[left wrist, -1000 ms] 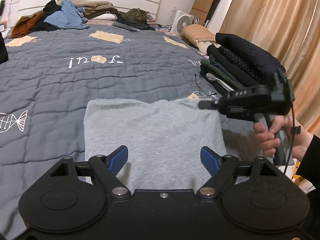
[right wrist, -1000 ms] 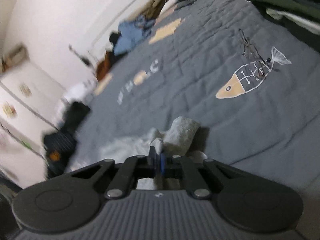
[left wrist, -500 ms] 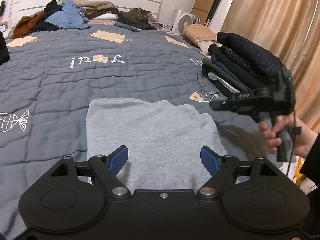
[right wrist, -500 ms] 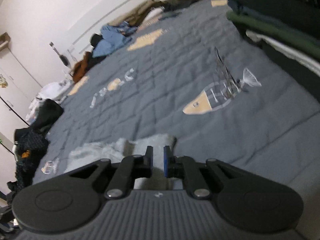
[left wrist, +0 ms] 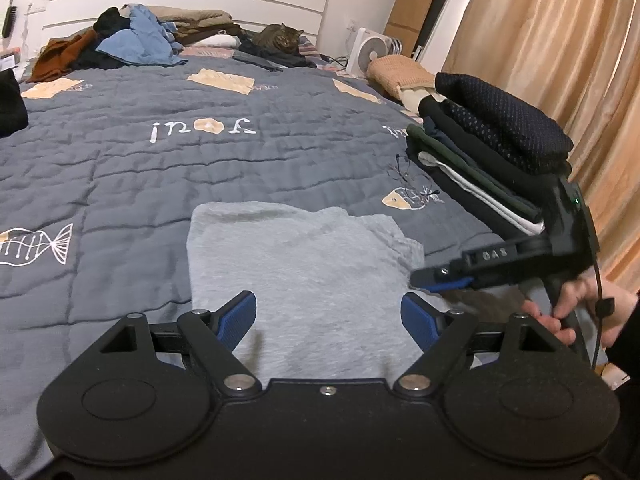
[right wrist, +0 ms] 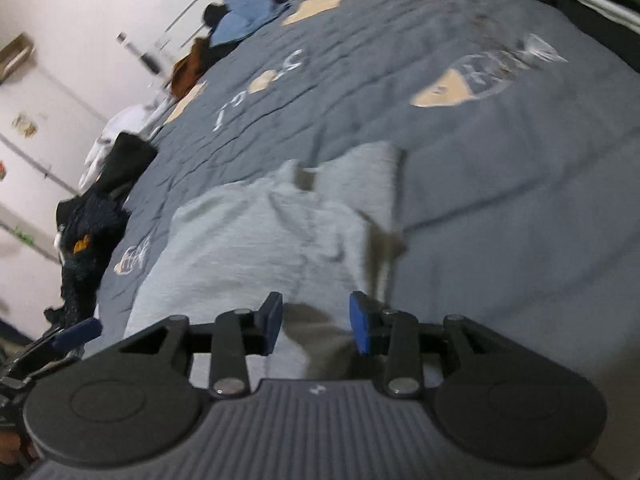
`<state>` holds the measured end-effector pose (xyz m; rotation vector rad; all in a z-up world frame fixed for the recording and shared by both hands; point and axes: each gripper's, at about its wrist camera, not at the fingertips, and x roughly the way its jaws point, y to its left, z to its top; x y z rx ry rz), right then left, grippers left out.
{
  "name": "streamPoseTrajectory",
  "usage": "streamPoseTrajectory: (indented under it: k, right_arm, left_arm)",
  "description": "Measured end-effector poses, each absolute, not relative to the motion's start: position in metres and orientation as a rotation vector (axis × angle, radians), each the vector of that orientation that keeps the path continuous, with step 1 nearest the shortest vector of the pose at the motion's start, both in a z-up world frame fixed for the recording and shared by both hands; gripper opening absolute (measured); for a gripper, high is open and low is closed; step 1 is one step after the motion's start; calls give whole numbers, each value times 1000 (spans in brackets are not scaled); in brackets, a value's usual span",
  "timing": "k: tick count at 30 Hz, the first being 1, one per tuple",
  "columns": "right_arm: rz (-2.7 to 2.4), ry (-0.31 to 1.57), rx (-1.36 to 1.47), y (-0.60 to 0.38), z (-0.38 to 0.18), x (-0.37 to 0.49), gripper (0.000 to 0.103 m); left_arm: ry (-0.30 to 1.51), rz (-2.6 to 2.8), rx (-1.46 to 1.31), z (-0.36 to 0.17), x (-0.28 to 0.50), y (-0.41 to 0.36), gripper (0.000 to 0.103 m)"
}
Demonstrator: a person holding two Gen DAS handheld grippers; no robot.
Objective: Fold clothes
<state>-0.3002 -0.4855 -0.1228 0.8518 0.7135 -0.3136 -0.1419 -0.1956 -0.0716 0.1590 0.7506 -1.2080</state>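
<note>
A light grey folded garment [left wrist: 304,276] lies flat on the dark grey quilt [left wrist: 160,168]. My left gripper [left wrist: 328,316] hovers open over its near edge, nothing between the blue pads. My right gripper [right wrist: 316,322] hangs over the garment's right side [right wrist: 272,240]; its jaws are opening and the cloth lies below them, not pinched. In the left wrist view the right gripper [left wrist: 436,280] is held by a hand [left wrist: 580,308] at the garment's right edge.
A stack of folded dark clothes [left wrist: 488,152] sits on the bed's right side. Unfolded clothes [left wrist: 132,40] and a cat [left wrist: 280,38] lie by the headboard. Curtains [left wrist: 560,60] hang on the right. Dark clothing [right wrist: 92,216] is heaped at the bed's left edge.
The right gripper let go of the garment's far right corner, which now lies on the quilt, and drew back toward the near side with its jaws parting. The left gripper stayed put.
</note>
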Motion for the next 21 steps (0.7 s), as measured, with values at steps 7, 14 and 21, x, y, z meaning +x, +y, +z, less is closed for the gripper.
streamPoseTrajectory:
  k: [7, 14, 21]
  right_arm:
    - [-370, 599, 899, -474, -103, -333, 37]
    - [-209, 535, 927, -435, -93, -331, 42]
    - [-251, 645, 945, -423, -124, -334, 41]
  left_arm:
    - [739, -1208, 145, -64, -144, -188, 79]
    - [724, -1203, 145, -60, -149, -179, 80]
    - [705, -1195, 136, -52, -157, -169, 81]
